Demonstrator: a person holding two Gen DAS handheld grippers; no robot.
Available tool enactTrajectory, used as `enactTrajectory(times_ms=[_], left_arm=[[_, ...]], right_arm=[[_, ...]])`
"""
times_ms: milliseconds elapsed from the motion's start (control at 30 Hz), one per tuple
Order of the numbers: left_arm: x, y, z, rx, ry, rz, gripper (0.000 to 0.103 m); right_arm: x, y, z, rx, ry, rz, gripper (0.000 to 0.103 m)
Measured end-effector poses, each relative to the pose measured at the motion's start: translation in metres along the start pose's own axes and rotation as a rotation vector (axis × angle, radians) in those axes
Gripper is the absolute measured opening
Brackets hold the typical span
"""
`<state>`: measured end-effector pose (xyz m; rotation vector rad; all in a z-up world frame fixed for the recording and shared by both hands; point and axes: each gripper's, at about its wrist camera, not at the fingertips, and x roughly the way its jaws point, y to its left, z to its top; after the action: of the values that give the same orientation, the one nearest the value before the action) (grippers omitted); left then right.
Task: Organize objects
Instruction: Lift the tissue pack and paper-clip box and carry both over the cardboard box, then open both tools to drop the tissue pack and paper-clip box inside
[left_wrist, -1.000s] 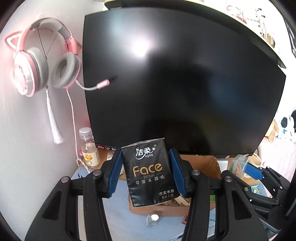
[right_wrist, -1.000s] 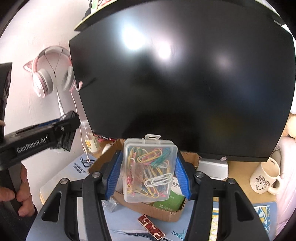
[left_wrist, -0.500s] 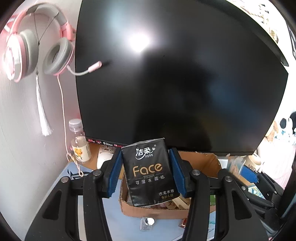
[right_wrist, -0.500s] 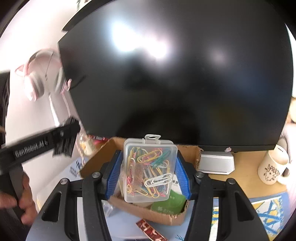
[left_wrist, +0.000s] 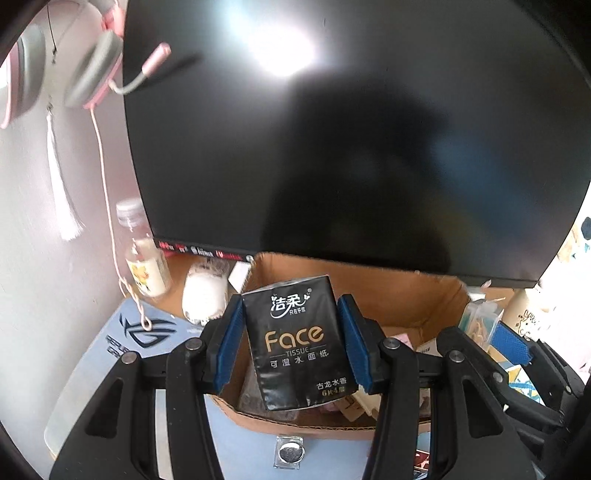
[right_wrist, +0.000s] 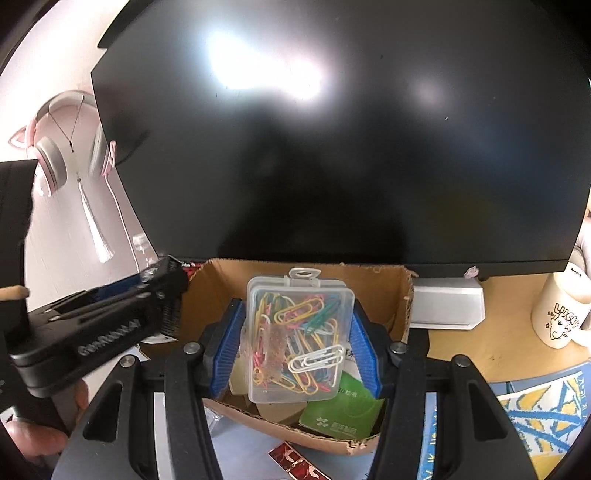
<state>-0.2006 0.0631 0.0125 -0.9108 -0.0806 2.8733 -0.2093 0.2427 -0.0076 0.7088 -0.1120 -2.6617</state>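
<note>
Both held items hide most of the cardboard box (right_wrist: 402, 295) contents.

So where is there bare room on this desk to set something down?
Bare wood lies between the white box and the mug; some blue mat is free left of the cardboard box. The cardboard box's floor looks crowded with packets.

Large dark monitor (right_wrist: 351, 140) filling most of both views, switched off, bright patches of light reflected on the glass. Pale wall (left_wrist: 33, 258) to its left. Pink and grey headset (right_wrist: 55, 162) hung there, white tassel (left_wrist: 61, 192) dangling below. Wooden desk (right_wrist: 491, 343) under the screen, pale blue mat (left_wrist: 122, 336) at left. White mug (right_wrist: 557, 317) at right. Small bottle (left_wrist: 144, 258) by the wall.
</note>
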Motion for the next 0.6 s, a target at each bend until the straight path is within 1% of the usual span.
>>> enactTrajectory(times_ms=[67, 233, 300, 400, 600], left_arm=[[0.005, 0.002, -0.002, -0.004, 0.017, 0.013, 0.05], [0.013, 0.011, -0.002, -0.048, 0.018, -0.017, 0.05], [0.014, 0.014, 0.0, -0.064, 0.014, -0.017, 0.05], [0.017, 0.017, 0.0, -0.079, 0.029, -0.018, 0.05], [0.02, 0.018, -0.005, -0.064, 0.072, 0.015, 0.05]], right_arm=[[0.002, 0.002, -0.002, -0.007, 0.002, 0.0, 0.059], [0.008, 0.004, -0.006, -0.006, 0.024, 0.04, 0.059], [0.01, 0.005, -0.007, -0.01, 0.032, 0.043, 0.059], [0.012, 0.006, -0.008, -0.016, 0.039, 0.042, 0.059], [0.013, 0.01, -0.011, -0.031, 0.044, 0.037, 0.059]])
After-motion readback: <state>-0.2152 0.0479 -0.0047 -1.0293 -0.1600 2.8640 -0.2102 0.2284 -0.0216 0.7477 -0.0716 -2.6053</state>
